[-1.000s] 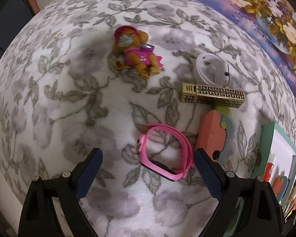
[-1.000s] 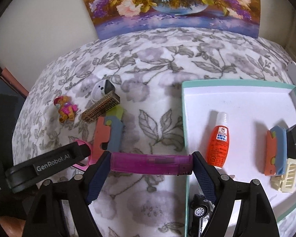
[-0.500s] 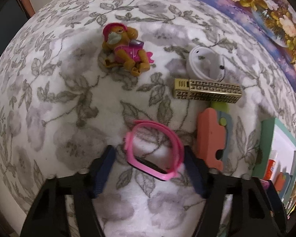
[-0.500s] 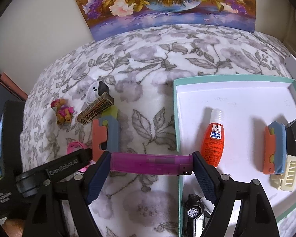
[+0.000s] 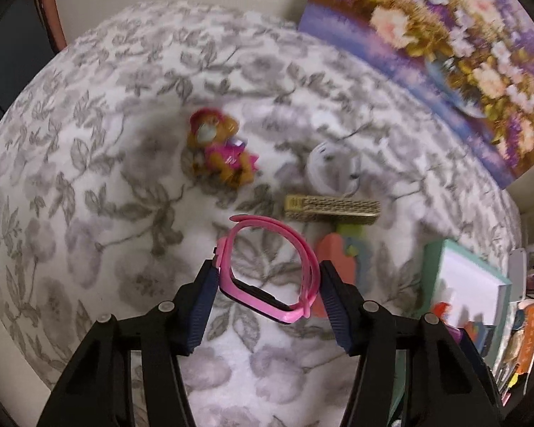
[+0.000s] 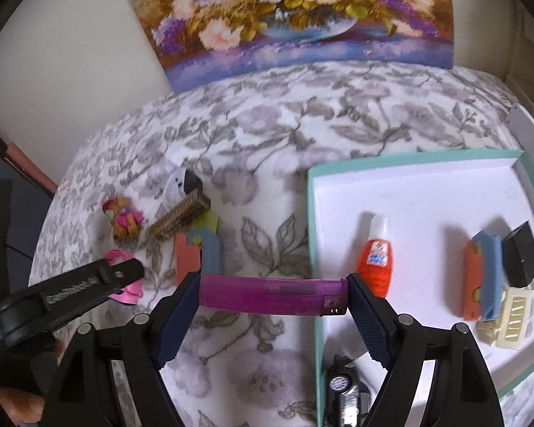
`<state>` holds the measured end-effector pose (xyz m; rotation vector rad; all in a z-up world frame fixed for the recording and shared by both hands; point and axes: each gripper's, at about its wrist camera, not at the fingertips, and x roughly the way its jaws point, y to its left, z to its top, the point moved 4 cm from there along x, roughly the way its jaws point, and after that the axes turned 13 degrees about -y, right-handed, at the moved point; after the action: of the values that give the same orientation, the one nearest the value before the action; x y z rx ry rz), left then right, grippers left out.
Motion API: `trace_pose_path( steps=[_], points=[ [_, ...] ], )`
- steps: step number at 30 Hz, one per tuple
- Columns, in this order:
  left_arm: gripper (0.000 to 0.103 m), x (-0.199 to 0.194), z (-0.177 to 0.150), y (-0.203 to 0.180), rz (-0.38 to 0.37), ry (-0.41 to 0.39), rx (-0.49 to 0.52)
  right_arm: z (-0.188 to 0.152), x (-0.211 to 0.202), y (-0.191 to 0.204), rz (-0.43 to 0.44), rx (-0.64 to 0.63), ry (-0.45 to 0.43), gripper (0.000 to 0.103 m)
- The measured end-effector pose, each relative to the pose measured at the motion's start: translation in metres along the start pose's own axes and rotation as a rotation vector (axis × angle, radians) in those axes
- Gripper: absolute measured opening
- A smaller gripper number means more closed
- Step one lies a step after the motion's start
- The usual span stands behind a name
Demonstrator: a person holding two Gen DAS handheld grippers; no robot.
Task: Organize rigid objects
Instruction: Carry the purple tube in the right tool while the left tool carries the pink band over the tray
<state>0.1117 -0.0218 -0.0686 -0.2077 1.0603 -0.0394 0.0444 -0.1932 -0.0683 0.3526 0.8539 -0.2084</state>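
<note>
My left gripper (image 5: 267, 284) is shut on a pink watch band (image 5: 306, 252) and holds it above the floral cloth; the watch also shows in the right wrist view (image 6: 126, 290). My right gripper (image 6: 272, 293) is shut on a purple lighter (image 6: 272, 293), held crosswise just left of the teal-rimmed white tray (image 6: 315, 249). On the cloth lie a toy figure in pink (image 5: 219, 149), a white round case (image 5: 333, 169), a gold patterned bar (image 5: 331, 206) and an orange and blue toy block (image 5: 340, 249).
The tray holds an orange glue bottle (image 6: 373, 259), an orange and blue block (image 6: 482, 277), a black cube (image 6: 521, 254), a cream clip (image 6: 509, 318) and a toy car (image 6: 345, 388). A flower painting (image 6: 292, 17) leans on the wall behind.
My left gripper moved forward, closed on the pink watch and lifted it off the cloth. My right gripper still holds the lighter and has risen, tilting its view upward.
</note>
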Motion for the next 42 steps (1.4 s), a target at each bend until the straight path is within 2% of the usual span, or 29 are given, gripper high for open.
trace_pose_path(
  steps=[5,14,30,36,42],
  points=[
    [0.059,-0.019,0.001,-0.017,-0.047,-0.038,0.017,0.014,-0.013,-0.018,-0.013,0.032,-0.047,0.083],
    [0.059,-0.026,-0.025,-0.078,-0.127,-0.036,0.137,0.03,-0.034,-0.09,-0.127,0.106,-0.102,0.083],
    [0.059,-0.035,-0.081,-0.174,-0.209,-0.013,0.391,0.021,-0.062,-0.216,-0.315,0.299,-0.127,0.083],
    [0.059,-0.031,-0.105,-0.197,-0.21,0.002,0.479,0.012,-0.061,-0.234,-0.332,0.316,-0.103,0.083],
    [0.059,-0.025,-0.111,-0.203,-0.198,0.012,0.501,0.013,-0.06,-0.227,-0.319,0.286,-0.1,0.083]
  ],
)
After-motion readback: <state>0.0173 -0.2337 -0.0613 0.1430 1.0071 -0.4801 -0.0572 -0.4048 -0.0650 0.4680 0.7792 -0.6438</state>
